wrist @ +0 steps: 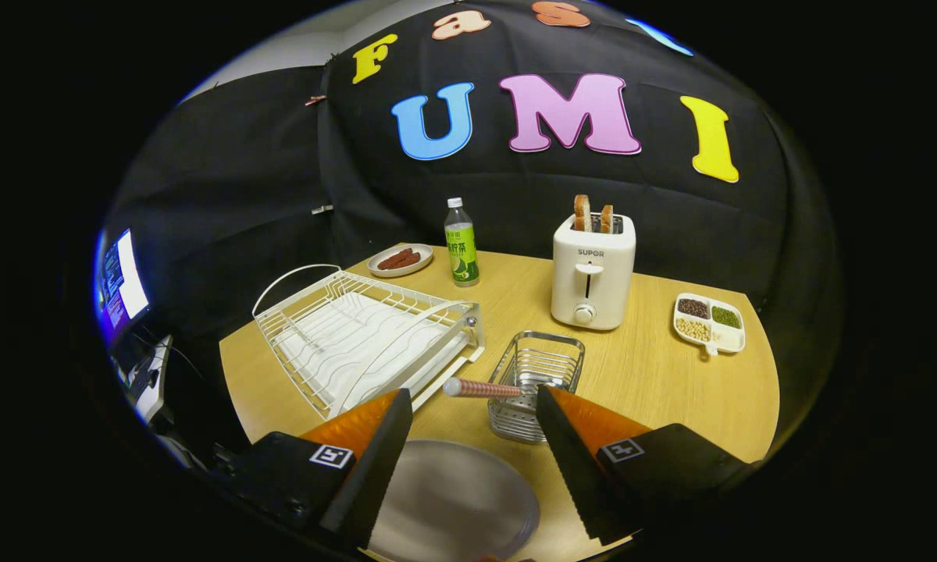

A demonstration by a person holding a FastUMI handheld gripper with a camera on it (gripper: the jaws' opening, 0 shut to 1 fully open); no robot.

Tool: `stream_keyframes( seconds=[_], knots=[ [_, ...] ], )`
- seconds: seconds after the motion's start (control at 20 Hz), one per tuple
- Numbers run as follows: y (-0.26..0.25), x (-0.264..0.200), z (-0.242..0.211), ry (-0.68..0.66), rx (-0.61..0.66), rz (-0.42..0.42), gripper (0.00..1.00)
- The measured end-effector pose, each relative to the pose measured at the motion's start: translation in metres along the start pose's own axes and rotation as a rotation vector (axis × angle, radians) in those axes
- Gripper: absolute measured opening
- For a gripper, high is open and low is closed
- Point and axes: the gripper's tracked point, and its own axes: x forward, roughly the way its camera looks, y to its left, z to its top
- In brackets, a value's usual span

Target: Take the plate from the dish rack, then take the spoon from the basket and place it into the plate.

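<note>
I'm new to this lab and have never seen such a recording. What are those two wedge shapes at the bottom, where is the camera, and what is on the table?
The camera rides on a hand-held gripper and looks along its two fingers, the wedges; they stand open, holding nothing. Between them lies a grey plate on the wooden table. Just ahead is a wire basket with a spoon handle sticking out. Left of it is a white dish rack; beyond stand a toaster with bread, a bottle, a dish of sausages and a divided dish of beans.

Recording booth: black cloth wall [226, 203], kitchenware-laden table [656, 375]
</note>
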Motion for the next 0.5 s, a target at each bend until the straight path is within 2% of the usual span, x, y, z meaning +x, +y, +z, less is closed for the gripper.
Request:
stream_keyframes(
  seconds=[0.35,0.5],
  knots=[
    [-0.001,0.027,0.01,-0.041,-0.149,-0.006,0.99],
    [-0.005,0.036,0.004,-0.041,-0.2,-0.039,0.97]
  ],
)
